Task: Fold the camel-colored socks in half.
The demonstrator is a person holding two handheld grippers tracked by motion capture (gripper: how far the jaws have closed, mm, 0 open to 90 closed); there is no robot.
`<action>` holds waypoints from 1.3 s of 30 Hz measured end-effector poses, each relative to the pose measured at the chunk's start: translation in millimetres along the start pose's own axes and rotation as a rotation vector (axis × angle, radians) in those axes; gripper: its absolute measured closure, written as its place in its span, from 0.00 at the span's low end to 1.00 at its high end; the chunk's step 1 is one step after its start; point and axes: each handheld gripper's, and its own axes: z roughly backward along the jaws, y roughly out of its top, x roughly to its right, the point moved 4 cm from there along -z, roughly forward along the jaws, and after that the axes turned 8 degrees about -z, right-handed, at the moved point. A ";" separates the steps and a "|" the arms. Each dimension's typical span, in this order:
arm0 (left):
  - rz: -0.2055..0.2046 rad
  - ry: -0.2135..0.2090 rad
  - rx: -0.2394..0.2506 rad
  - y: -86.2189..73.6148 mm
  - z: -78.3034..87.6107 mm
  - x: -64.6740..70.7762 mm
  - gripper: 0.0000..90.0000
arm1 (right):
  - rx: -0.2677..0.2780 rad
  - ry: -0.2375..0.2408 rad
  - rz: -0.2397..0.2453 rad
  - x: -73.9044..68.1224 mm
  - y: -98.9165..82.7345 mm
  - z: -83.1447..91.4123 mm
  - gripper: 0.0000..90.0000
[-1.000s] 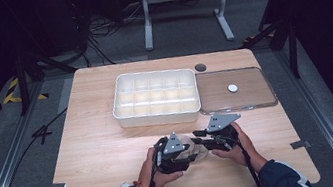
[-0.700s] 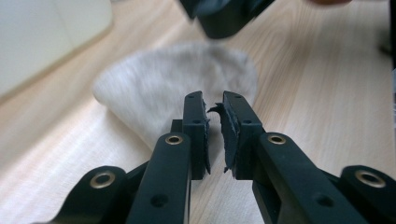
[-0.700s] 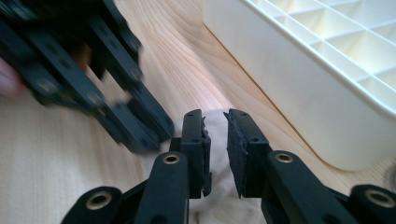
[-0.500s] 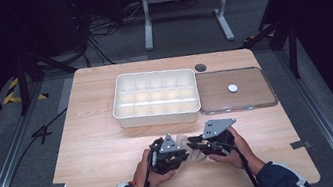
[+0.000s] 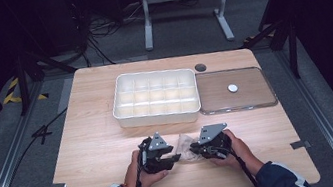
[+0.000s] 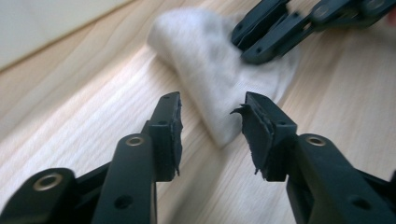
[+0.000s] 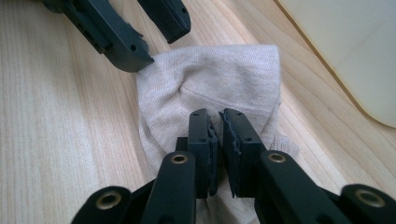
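Note:
A pale beige sock (image 5: 184,143) lies bunched on the wooden table (image 5: 97,150) between both hands. My right gripper (image 7: 215,127) is shut on its fabric (image 7: 219,79), and the jaws have just been closing with the cloth pinched between the pads. My left gripper (image 6: 212,109) is open, its jaws having just been opening; the sock's folded corner (image 6: 205,65) reaches in between the tips, untouched by the pads. In the high view the left gripper (image 5: 174,159) sits just left of the sock and the right gripper (image 5: 195,148) just right of it.
A white tray (image 5: 158,117) divided into several compartments stands behind the hands. To its right lies a clear flat lid (image 5: 256,97) with a small white disc (image 5: 233,88) on it. A dark round hole (image 5: 200,67) marks the table's far edge.
My left gripper has drawn back a little to the left, away from the sock. The right gripper has stayed in place on the sock.

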 end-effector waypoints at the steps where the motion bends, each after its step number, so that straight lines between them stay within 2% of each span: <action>1: 0.004 0.001 -0.008 -0.9 -0.6 0.0 0.61 | -0.001 -0.002 0.005 -0.9 0.2 -0.1 0.91; 2: 0.015 0.002 -0.009 -1.7 -2.9 0.5 0.60 | -0.001 -0.011 0.013 -1.0 0.2 -0.6 0.91; 3: 0.004 0.003 -0.024 -2.3 -4.4 0.3 0.60 | -0.002 -0.011 0.013 -1.8 0.2 -0.8 0.91; 4: 0.009 0.005 -0.026 -2.5 -6.3 1.1 0.60 | 0.000 -0.012 0.013 -1.9 0.1 -1.0 0.91; 9: 0.013 -0.004 -0.016 -1.4 -9.5 0.0 0.61 | 0.003 -0.010 0.015 -1.9 0.0 -1.5 0.92; 11: 0.028 -0.010 0.001 -0.6 -11.6 0.8 0.63 | 0.001 -0.007 0.017 -2.8 0.1 -1.8 0.93; 13: 0.028 -0.010 0.002 0.2 -12.7 -1.4 0.72 | -0.003 -0.007 0.015 -3.1 0.5 -2.9 0.94; 14: 0.046 -0.015 0.004 1.2 -14.0 -2.1 0.75 | -0.003 -0.004 0.013 -3.2 0.6 -3.0 0.94; 18: 0.048 -0.040 0.004 1.5 -14.6 -3.1 0.83 | -0.009 -0.005 0.010 -4.2 1.0 -3.3 0.95; 20: 0.063 -0.051 0.005 1.4 -14.3 -3.7 0.86 | -0.011 -0.001 0.008 -3.8 1.1 -3.2 0.95; 23: 0.049 -0.042 0.017 2.7 -13.5 -2.9 0.88 | -0.011 -0.005 0.010 -3.5 1.3 -3.7 0.95; 29: 0.029 -0.031 0.108 10.9 -7.1 0.6 0.91 | -0.013 -0.011 0.014 -3.9 2.2 -4.6 0.95; 31: 0.015 -0.029 0.120 13.4 -5.6 2.3 0.91 | -0.012 -0.011 0.017 -4.3 2.5 -4.9 0.96; 32: 0.007 -0.047 0.152 15.5 -4.9 4.0 0.91 | -0.009 -0.023 0.024 -4.9 2.6 -5.4 0.96; 35: -0.008 -0.052 0.149 17.3 -3.7 6.7 0.91 | -0.002 -0.034 0.034 -6.4 3.3 -6.8 0.96; 39: -0.005 -0.050 0.156 17.9 -3.3 5.5 0.91 | 0.009 -0.039 0.041 -7.5 4.8 -9.2 0.96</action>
